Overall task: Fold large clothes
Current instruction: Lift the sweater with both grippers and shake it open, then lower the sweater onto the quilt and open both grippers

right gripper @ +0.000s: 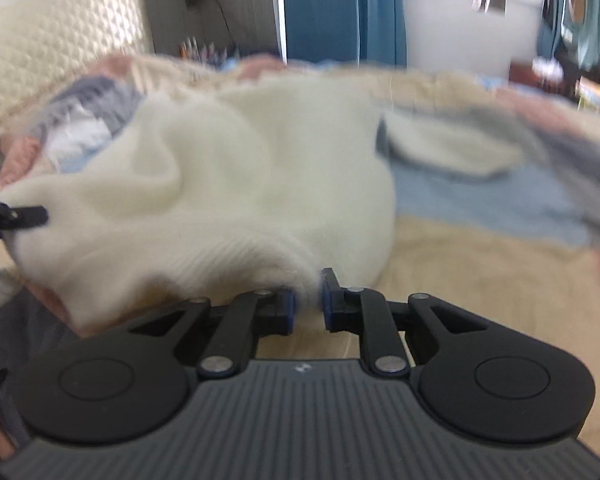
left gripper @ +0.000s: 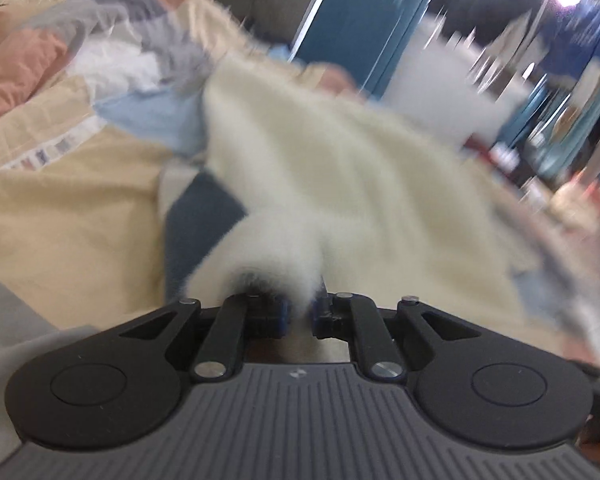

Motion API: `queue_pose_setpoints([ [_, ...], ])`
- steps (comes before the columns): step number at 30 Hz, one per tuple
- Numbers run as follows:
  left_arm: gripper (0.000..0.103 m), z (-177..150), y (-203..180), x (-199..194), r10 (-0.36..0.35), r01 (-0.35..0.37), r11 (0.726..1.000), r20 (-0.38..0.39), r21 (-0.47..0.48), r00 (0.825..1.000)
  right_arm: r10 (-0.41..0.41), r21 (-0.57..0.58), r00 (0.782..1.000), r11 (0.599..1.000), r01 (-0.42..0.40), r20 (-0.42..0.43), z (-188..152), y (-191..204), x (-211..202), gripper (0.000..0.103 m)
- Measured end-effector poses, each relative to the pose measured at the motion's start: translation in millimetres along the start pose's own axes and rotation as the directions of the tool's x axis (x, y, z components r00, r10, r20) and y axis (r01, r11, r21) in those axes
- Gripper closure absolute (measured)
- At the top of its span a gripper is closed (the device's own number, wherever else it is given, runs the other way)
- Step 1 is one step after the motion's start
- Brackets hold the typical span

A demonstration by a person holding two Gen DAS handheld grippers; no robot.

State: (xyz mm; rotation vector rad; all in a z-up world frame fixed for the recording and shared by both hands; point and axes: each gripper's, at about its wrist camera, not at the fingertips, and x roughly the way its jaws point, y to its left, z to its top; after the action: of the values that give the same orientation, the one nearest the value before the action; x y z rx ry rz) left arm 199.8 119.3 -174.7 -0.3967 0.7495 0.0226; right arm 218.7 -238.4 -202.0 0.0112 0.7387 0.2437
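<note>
A fluffy cream sweater [left gripper: 340,168] lies spread on a patchwork bed cover [left gripper: 60,208], blurred by motion. In the left wrist view, my left gripper [left gripper: 298,312] is shut on a bunched edge of it, with fabric pinched between the blue pads. In the right wrist view, the sweater [right gripper: 240,160] is lifted at its ribbed hem, and my right gripper [right gripper: 307,300] is shut on that hem. The left gripper [right gripper: 16,214] shows at the left edge of this view, holding the hem's other end. One sleeve [right gripper: 452,148] lies out flat to the right.
The bed cover [right gripper: 480,280] has beige, pink, grey and light blue patches. A quilted cream headboard [right gripper: 60,32] stands at the back left. Behind the bed are a blue panel [right gripper: 320,16], a white box [right gripper: 460,20] and hanging clothes at the far right.
</note>
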Motion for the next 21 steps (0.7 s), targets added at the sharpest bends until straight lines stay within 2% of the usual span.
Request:
queue_pose_setpoints([
  [2,0.090,-8.4,1.2,10.1,0.015,-0.015,1.000,-0.037,0.008,0.999,-0.018,0.003,1.000,1.000,0.018,-0.022,-6.8,10.0,2.9,0.085],
  [4,0.089,-8.9,0.5,10.9,0.017,-0.017,1.000,-0.037,0.011,0.999,-0.032,-0.003,0.999,0.999,0.032,-0.015,-5.8,13.1,-0.4,0.083],
  [5,0.079,-7.6,0.3,7.2,0.016,-0.015,1.000,-0.036,0.010,0.999,-0.034,0.008,0.999,0.999,0.034,-0.014,-6.2,15.0,-2.5,0.078],
  [6,0.061,-7.5,-0.1,4.4,0.013,-0.012,1.000,-0.039,0.008,0.999,-0.041,0.033,0.999,0.999,0.042,-0.021,-4.8,14.2,-5.3,0.069],
  [7,0.051,-6.0,-1.1,2.7,0.004,-0.004,1.000,-0.041,0.010,0.999,-0.046,0.055,0.999,0.997,0.047,-0.025,-8.0,9.2,-9.4,0.061],
  [8,0.035,-3.7,-1.9,3.7,-0.008,0.008,1.000,-0.041,0.012,0.999,-0.050,0.079,0.998,0.996,0.052,-0.028,-8.4,6.5,-13.0,0.043],
  [9,0.027,-2.3,-4.7,0.5,-0.014,0.015,1.000,-0.039,0.017,0.999,-0.048,0.099,0.999,0.994,0.050,-0.020,-8.9,4.2,-17.9,0.032],
  [12,0.019,-3.8,-19.5,-16.4,-0.015,0.015,0.998,0.004,0.064,1.000,-0.032,0.131,0.999,0.991,0.032,-0.006,-8.0,-3.4,-33.8,0.025],
  [13,0.018,-6.7,-24.7,-23.6,-0.018,0.016,0.997,0.020,0.080,1.000,-0.028,0.139,1.000,0.990,0.029,-0.007,-6.2,-5.2,-36.6,0.019],
  [15,0.017,-13.2,-33.1,-32.4,-0.022,0.019,0.995,0.032,0.101,0.999,-0.001,0.154,1.000,0.988,-0.002,0.013,-3.5,-7.0,-49.8,0.001],
  [18,0.015,-21.6,-42.0,-36.1,-0.023,0.019,0.993,0.032,0.119,0.999,0.037,0.165,0.999,0.986,-0.037,0.003,4.7,-3.5,-66.8,0.000],
  [21,0.015,-20.5,-46.4,-32.7,-0.011,0.007,0.993,0.034,0.118,0.999,0.012,0.157,0.997,0.988,-0.001,-0.070,13.6,5.7,-77.1,0.000],
])
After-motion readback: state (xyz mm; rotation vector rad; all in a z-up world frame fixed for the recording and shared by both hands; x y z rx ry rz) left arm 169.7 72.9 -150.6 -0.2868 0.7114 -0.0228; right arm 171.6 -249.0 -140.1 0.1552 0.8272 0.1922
